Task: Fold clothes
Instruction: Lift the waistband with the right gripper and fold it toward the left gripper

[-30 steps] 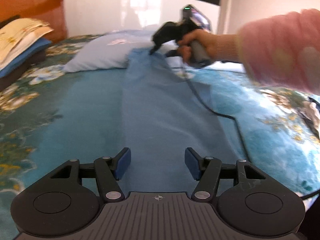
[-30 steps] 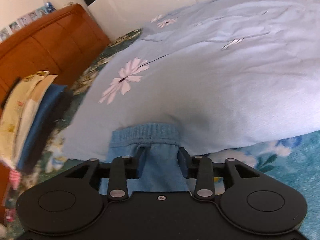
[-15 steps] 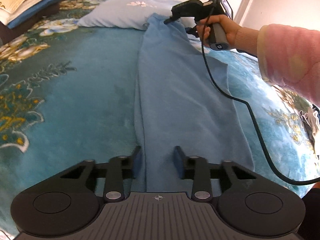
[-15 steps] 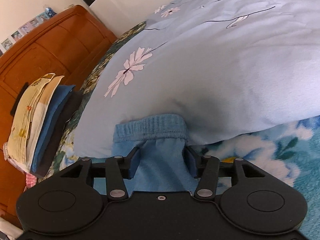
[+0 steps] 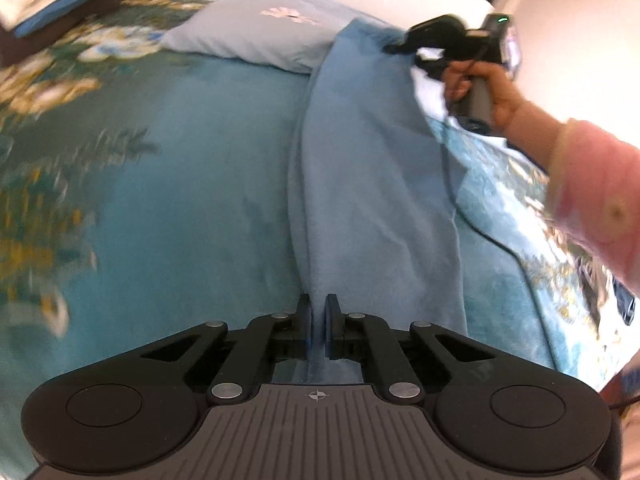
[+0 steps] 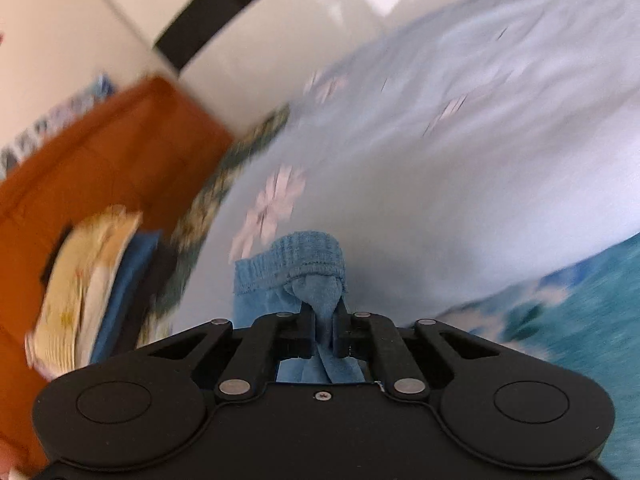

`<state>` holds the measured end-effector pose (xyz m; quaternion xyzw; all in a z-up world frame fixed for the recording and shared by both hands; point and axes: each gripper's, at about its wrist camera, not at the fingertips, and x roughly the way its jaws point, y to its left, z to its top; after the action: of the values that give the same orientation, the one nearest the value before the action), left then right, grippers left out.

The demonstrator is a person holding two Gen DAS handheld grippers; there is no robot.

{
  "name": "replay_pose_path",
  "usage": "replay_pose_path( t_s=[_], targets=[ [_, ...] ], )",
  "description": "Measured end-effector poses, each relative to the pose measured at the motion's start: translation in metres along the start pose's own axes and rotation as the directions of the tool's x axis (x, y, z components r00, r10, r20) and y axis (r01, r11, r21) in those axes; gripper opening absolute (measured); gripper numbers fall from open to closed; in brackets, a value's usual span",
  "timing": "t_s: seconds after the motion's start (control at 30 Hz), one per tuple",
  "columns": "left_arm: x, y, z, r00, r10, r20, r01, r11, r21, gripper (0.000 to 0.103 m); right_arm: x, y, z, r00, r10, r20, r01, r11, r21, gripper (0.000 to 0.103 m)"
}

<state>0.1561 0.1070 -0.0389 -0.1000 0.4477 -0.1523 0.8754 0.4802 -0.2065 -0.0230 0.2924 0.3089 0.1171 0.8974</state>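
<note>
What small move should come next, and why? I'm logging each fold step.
Probably lift both ends and carry one toward the other. The left gripper has just closed on the blue pants' near end, and the right gripper on the waistband by the pillow.

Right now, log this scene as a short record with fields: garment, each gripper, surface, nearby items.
garment: light blue trousers, laid lengthwise on the bed
left gripper: jaws just closed, pinching the trousers' near end
right gripper: jaws just closed, bunching fabric below the ribbed waistband
surface: teal floral bedspread
nearby: pale blue pillow at the waistband end; folded stack at the bed's edge
</note>
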Motion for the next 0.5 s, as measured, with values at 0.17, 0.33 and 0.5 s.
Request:
replay_pose_path(
  t_s=[0.17, 0.33, 0.5],
  targets=[
    [0.034, 0.011, 0.071, 0.994, -0.078, -0.073, 0.086, 0.991, 0.105, 0.004, -0.058, -0.043, 0.037, 0.974, -0.137, 0.178, 0.126, 0.989, 0.072, 0.009],
    [0.083, -0.018, 0.122, 0.991, -0.072, -0.112, 0.098, 0.964, 0.248, 0.005, -0.085, -0.084, 0.075, 0.935, -0.271, 0.227, 0.255, 0.962, 0.101, 0.009],
    [0.128, -0.042, 0.147, 0.984, -0.070, -0.166, 0.117, 0.948, 0.297, 0.007, -0.092, -0.102, 0.105, 0.905, -0.320, 0.282, 0.306, 0.948, 0.091, 0.009]
  ],
)
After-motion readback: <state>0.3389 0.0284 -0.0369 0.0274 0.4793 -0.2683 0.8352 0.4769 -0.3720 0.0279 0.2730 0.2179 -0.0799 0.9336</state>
